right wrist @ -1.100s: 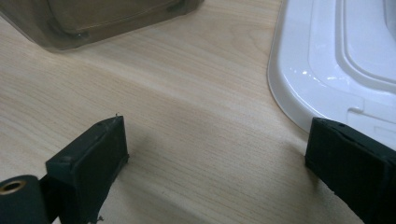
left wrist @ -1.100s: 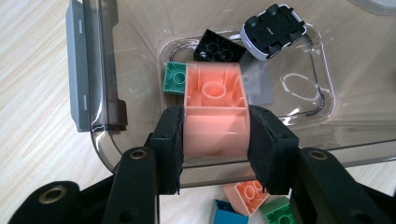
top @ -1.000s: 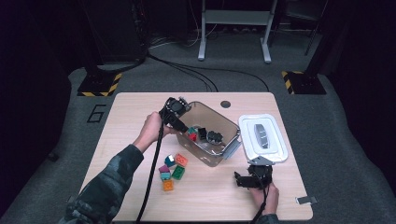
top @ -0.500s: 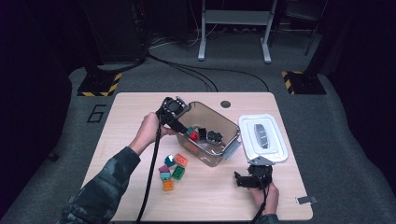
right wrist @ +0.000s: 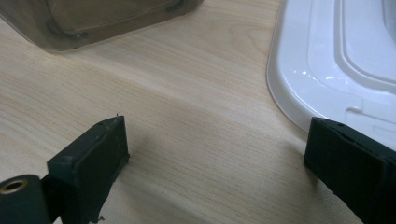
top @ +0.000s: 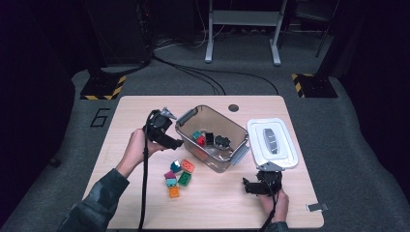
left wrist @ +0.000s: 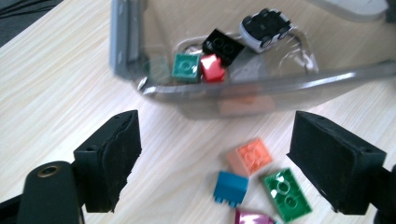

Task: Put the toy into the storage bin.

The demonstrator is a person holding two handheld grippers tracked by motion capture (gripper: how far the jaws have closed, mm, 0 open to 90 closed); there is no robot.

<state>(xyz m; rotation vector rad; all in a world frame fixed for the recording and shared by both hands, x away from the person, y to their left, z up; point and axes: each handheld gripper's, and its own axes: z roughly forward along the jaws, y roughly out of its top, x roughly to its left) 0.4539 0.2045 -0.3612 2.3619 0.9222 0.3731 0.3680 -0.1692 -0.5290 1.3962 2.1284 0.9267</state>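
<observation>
A clear plastic bin stands mid-table and holds a green brick, a red brick, a black brick and a black-and-white toy car. Several loose bricks lie in front of the bin's left end, among them a salmon one, a blue one and a green one. My left gripper hovers open over them, beside the bin's left wall, with nothing between its fingers. My right gripper rests open on bare table near the front right.
The bin's white lid lies flat to the right of the bin, just beyond my right gripper. A magenta brick, a teal brick and an orange brick lie nearer the person. A round hole sits near the table's far edge.
My left gripper has drawn back from the bin's left rim, leftward and toward the person, and now points down at the loose bricks. The right gripper has not moved.
</observation>
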